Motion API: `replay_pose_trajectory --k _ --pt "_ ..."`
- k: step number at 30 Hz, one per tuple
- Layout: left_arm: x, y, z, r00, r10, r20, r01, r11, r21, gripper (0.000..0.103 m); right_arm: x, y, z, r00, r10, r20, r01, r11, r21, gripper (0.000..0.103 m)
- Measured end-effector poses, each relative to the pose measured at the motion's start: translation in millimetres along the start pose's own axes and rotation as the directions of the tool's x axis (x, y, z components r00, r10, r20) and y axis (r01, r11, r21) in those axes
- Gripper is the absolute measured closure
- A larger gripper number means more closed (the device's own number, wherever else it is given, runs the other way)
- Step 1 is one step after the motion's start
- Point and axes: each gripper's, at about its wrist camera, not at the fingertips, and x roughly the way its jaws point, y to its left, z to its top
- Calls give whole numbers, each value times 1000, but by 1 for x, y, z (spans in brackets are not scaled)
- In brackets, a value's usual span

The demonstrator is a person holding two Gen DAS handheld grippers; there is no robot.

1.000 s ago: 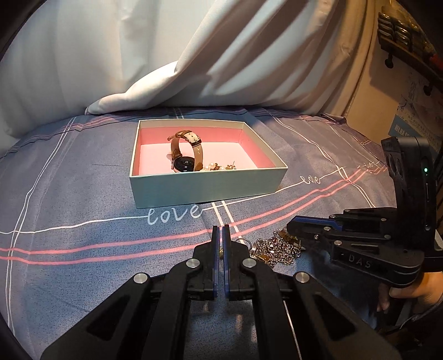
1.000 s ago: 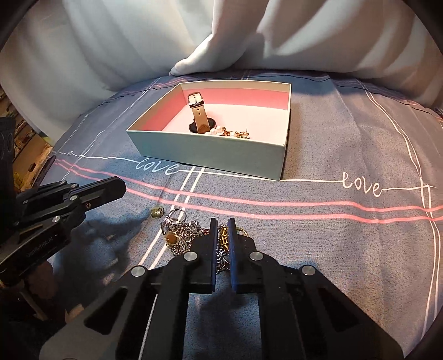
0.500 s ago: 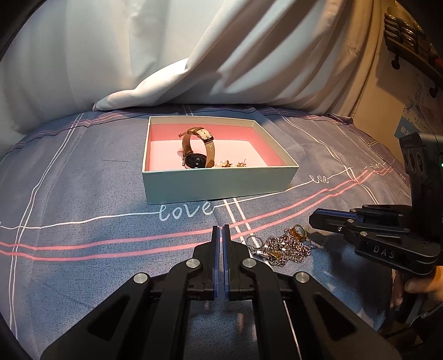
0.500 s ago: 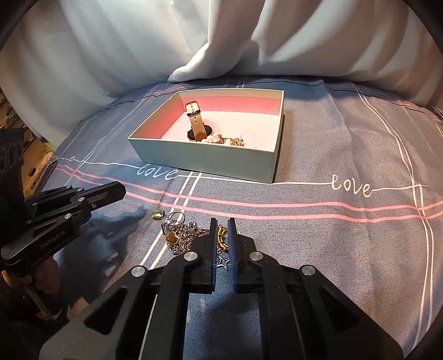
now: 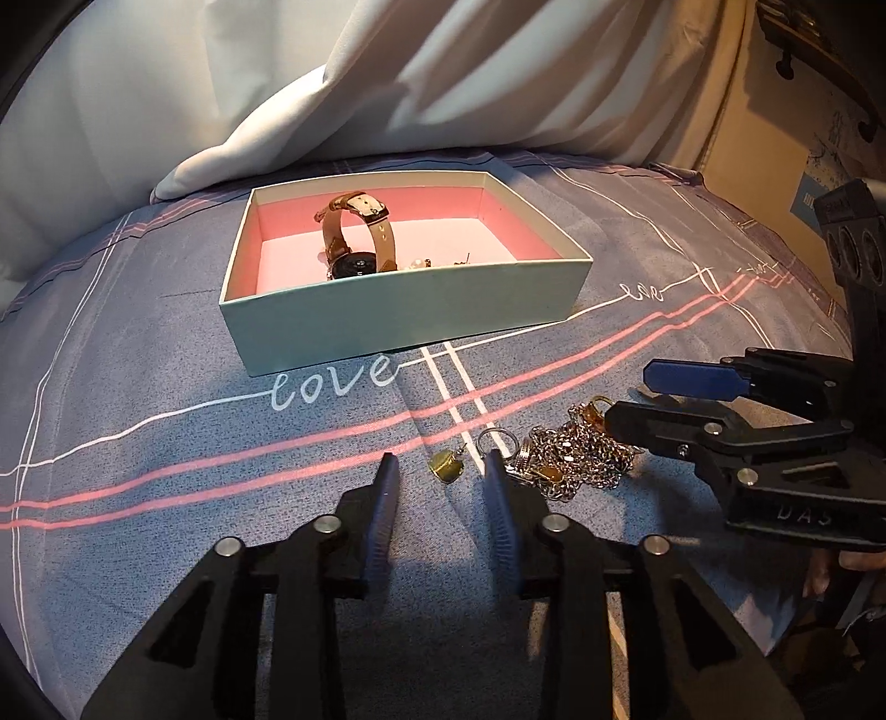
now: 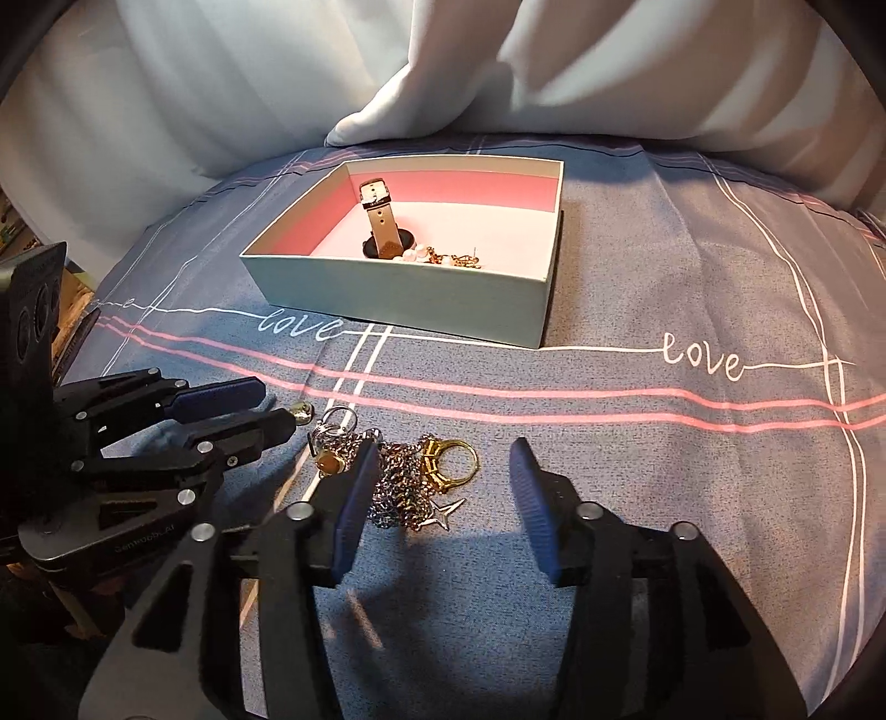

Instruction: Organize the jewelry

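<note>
Both tongs, left (image 5: 440, 471) and right (image 6: 443, 454), gape over the chain tangle (image 6: 401, 487) on the bedspread (image 6: 637, 454), box (image 5: 398, 327) beyond.

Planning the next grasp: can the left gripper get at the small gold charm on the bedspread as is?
Probably yes. The left gripper is open, and the gold charm lies loose on the bedspread just ahead between its fingers, apart from the chain pile. Nothing covers it.

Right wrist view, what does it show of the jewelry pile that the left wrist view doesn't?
Only the right wrist view shows the gold ring and the star charm beside the chain pile. Only the left wrist view shows the shelf on the wall. Both share the box, the watch inside it, and the small gold charm.
</note>
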Motion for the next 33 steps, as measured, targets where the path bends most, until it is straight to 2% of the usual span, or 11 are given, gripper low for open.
replay_pose_trajectory --k 4,5,6,7,12,16,18,21,22,28,33 --pt "12 -6 3 999 23 -26 -22 999 44 68 4 -3 -3 1000 15 -17 -15 1000 10 50" --pt "16 -5 4 999 29 -45 -27 999 46 80 5 -3 -3 1000 21 -17 -21 1000 13 51" --pt "20 -4 4 998 34 -56 -32 999 41 86 7 -3 -4 999 26 -18 -26 1000 15 51" --pt "20 -3 5 998 38 -53 -36 999 35 88 9 -2 -3 999 30 -21 -30 999 12 51" --pt "17 0 4 999 27 -40 -27 999 22 88 19 5 -5 999 45 -25 -45 999 -15 58" --pt "15 -1 3 999 28 -35 -27 999 21 88 19 -3 -1 996 92 -21 -91 995 52 60" --pt "15 -1 3 999 27 -35 -26 999 19 88 21 -4 0 996 81 -25 -80 995 55 60" --pt "15 0 3 999 27 -34 -27 1000 12 88 24 1 0 998 45 -34 -45 999 14 69" --pt "14 0 3 999 29 -31 -28 1000 9 88 24 2 0 998 51 -38 -51 999 12 79" --pt "-3 1 11 999 31 10 -31 1000 -6 88 13 9 2 999 32 -20 -33 999 -18 80" --pt "-26 -1 26 998 16 68 -15 1000 -16 88 -12 13 18 998 30 52 -28 999 -38 80"
